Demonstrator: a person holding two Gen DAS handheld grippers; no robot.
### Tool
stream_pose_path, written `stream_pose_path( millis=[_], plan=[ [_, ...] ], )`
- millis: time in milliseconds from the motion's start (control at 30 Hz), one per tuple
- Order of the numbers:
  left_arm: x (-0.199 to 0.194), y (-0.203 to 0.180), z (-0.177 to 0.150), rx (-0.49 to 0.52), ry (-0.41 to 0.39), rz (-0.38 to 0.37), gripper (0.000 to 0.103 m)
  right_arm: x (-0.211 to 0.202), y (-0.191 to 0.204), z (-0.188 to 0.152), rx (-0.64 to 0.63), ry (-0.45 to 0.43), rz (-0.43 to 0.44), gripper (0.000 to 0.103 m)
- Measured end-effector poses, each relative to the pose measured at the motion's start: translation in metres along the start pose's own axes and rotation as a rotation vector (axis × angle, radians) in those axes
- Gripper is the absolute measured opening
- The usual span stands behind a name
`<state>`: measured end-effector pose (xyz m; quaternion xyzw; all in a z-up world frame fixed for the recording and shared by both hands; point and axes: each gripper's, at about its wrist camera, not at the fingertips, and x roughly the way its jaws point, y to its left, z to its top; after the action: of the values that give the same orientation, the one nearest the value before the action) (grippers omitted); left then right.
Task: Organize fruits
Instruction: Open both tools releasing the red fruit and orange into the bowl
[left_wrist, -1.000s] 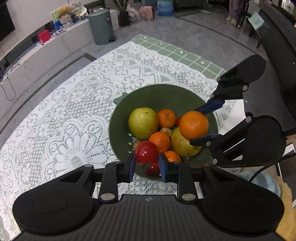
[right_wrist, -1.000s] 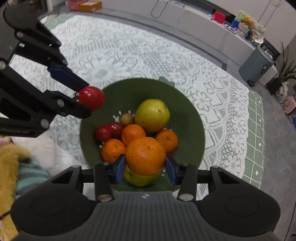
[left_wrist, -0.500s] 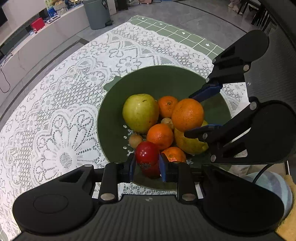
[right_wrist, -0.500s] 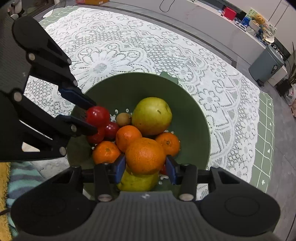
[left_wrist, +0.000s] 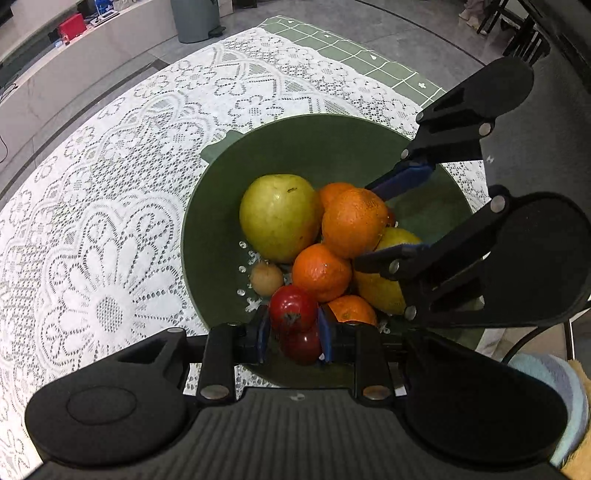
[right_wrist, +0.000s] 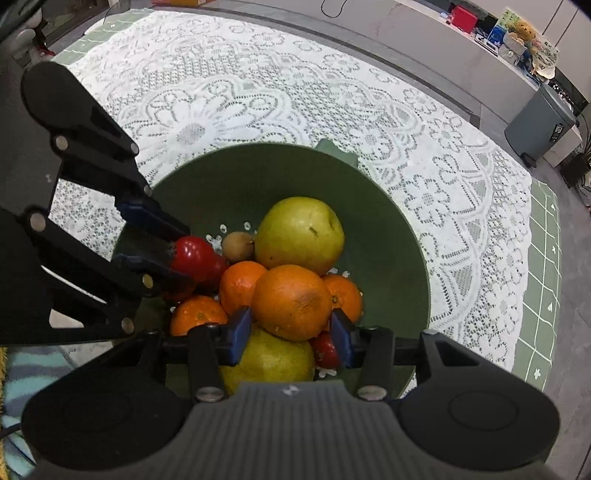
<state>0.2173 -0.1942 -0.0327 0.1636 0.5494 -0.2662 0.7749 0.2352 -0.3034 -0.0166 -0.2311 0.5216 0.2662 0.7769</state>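
The second yellow-green pear (right_wrist: 269, 360) lies mostly hidden beneath the large orange (right_wrist: 291, 301) and the right tool (right_wrist: 291, 334). A small red fruit (right_wrist: 327, 352) shows only partly. The green bowl (left_wrist: 332, 147) has its near rim hidden by the left tool (left_wrist: 293, 334).

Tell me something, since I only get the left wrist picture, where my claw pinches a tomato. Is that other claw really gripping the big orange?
Observer: Yes. In the right wrist view, the big orange sits between the two blue pads of the right gripper, and both pads touch it.
Visitor: Is anything hiding under it?
Observer: A small red fruit is tucked under its edge, between the right-hand pad and the yellow-green fruit.
Visitor: And behind it?
Observer: A small orange sits there, almost fully visible from this side and pressed against the big one.
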Motion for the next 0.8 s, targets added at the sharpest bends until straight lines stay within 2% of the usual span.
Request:
stream_pose_path(
  millis=[167,400,567,800],
  plan=[
    [0.007,0.001,0.001,-0.032,0.021,-0.019,0.031,0.001,-0.009,0.000,0.047,0.006,0.029,0.045],
    [0.005,-0.004,0.001,-0.016,0.025,-0.023,0.043,-0.001,-0.009,0.004,0.043,0.018,0.011,0.048],
    [-0.007,-0.008,-0.003,0.010,0.008,-0.027,0.050,-0.013,-0.005,0.007,0.029,0.011,-0.032,0.065],
    [-0.047,-0.009,-0.013,0.017,-0.062,-0.021,0.060,-0.039,0.000,0.010,0.020,-0.008,-0.080,0.075]
  ],
)
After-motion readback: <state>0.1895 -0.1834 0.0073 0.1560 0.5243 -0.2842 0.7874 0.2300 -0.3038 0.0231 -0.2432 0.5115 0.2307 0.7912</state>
